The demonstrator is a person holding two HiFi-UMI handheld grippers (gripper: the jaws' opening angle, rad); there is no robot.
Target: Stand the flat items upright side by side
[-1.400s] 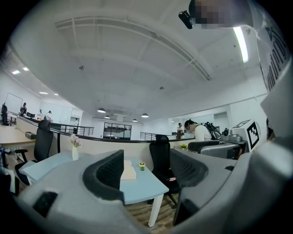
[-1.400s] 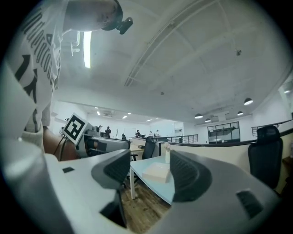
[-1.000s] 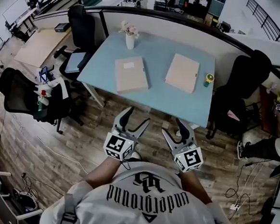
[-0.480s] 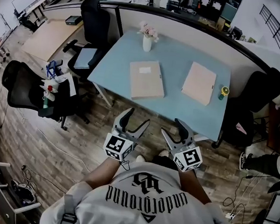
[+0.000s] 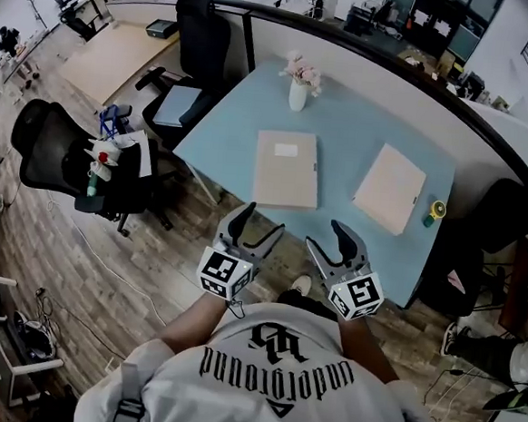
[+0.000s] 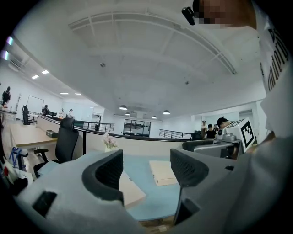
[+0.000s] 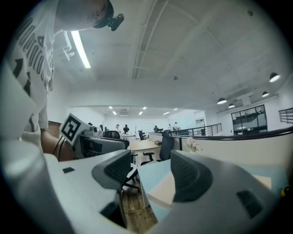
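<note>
Facing the near edge of the counter [image 5: 352, 131] with both tools short of it, over the floor. Jaws of the left tool [image 5: 258, 223] are apart, nothing between the pads. Same for the right tool [image 5: 327, 239]: apart and empty. Neither touches anything.

Task items are two beige flat cases, both lying flat, none upright yet. The left case [image 5: 286, 168] sits mid-counter with its near side close to the near edge and a small white label on top. The right case [image 5: 390, 187] is skewed, toward the right edge, well apart from the first. There's a vase [image 5: 298, 90] of flowers near the far edge and a small yellow-green pot [image 5: 438, 210] just beside the right case (keep clear of both when tipping).

Handling, my read: rigid board box files, thick enough to show a side wall in the left gripper view. So stiff, probably light, with smooth faces that are likely slippery. Lying flat leaves no room underneath. I'd clamp across the thickness at the side or corner nearest the near edge, tip the case up onto its opposite side, and steady it with the other tool. Upright they may topple until they lean together.
</note>
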